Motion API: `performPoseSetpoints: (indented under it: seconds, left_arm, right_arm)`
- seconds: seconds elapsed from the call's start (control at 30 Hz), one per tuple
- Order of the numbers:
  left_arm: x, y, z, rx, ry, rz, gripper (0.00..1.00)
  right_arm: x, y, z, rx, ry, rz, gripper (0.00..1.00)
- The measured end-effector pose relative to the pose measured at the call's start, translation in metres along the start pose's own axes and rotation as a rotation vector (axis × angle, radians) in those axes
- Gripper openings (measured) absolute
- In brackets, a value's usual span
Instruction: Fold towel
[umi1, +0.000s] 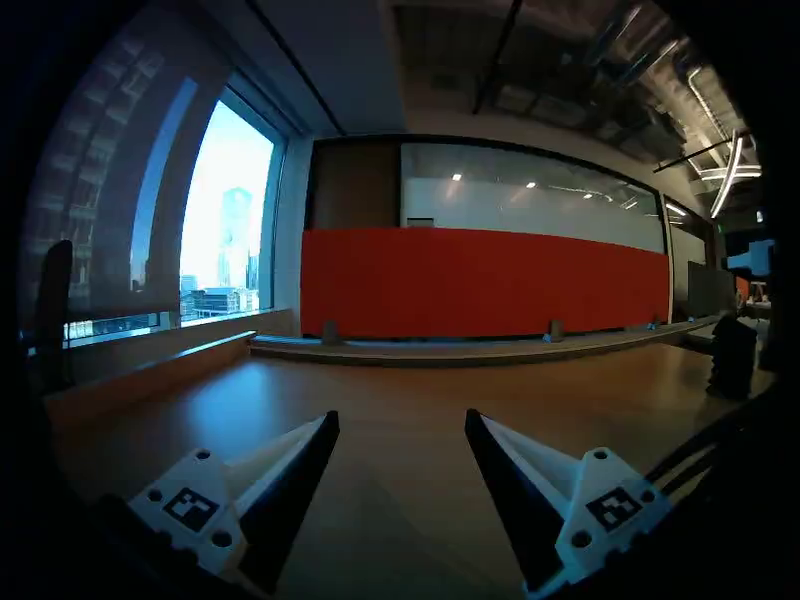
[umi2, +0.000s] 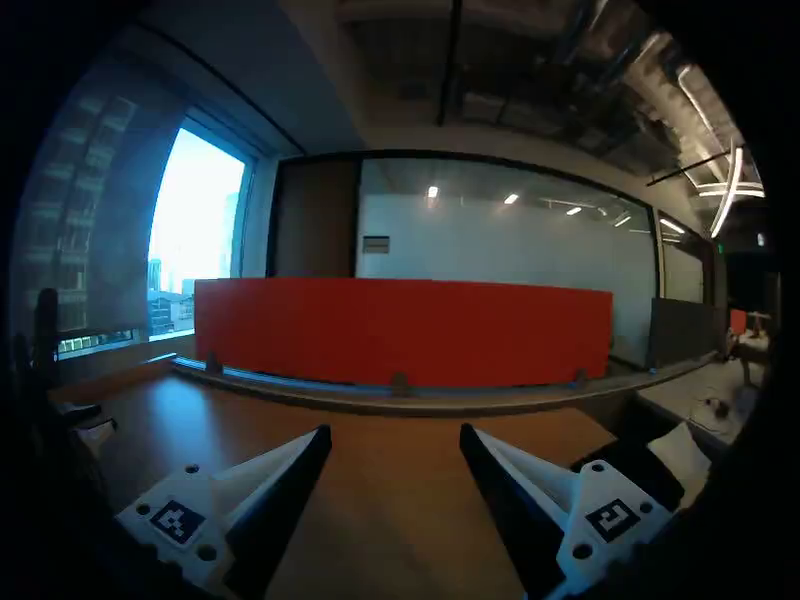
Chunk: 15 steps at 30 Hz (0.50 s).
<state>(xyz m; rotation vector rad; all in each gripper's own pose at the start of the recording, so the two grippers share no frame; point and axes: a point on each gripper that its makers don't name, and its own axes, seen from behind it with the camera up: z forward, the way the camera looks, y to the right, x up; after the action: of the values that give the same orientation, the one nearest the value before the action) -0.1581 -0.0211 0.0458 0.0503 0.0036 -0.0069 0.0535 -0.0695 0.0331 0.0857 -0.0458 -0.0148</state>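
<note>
In the left gripper view, my left gripper (umi1: 401, 420) is open, its two white fingers with dark inner pads spread wide over a bare brown wooden table (umi1: 420, 400). Nothing lies between the fingers. In the right gripper view, my right gripper (umi2: 395, 432) is open too, hovering low over the same kind of wooden table (umi2: 390, 470), with nothing between its fingers.
A red divider panel (umi1: 480, 282) stands along the table's far edge, also seen as the red panel (umi2: 400, 330). A bright window (umi1: 225, 230) is at the left. A dark object (umi1: 733, 355) sits at the right. Another desk (umi2: 710, 395) lies at the right.
</note>
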Motion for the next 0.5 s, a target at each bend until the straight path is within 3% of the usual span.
performPoseSetpoints:
  seconds: [0.27, 0.5]
  left_arm:
    - [0.000, 0.009, -0.009, 0.000, 0.007, 0.014, 0.94]
    - [0.001, 0.009, -0.015, 0.003, 0.016, 0.016, 0.93]
  right_arm:
    - [-0.008, 0.006, -0.003, -0.004, -0.003, 0.012, 0.99]
    - [-0.013, 0.016, -0.007, -0.011, -0.001, 0.020, 1.00]
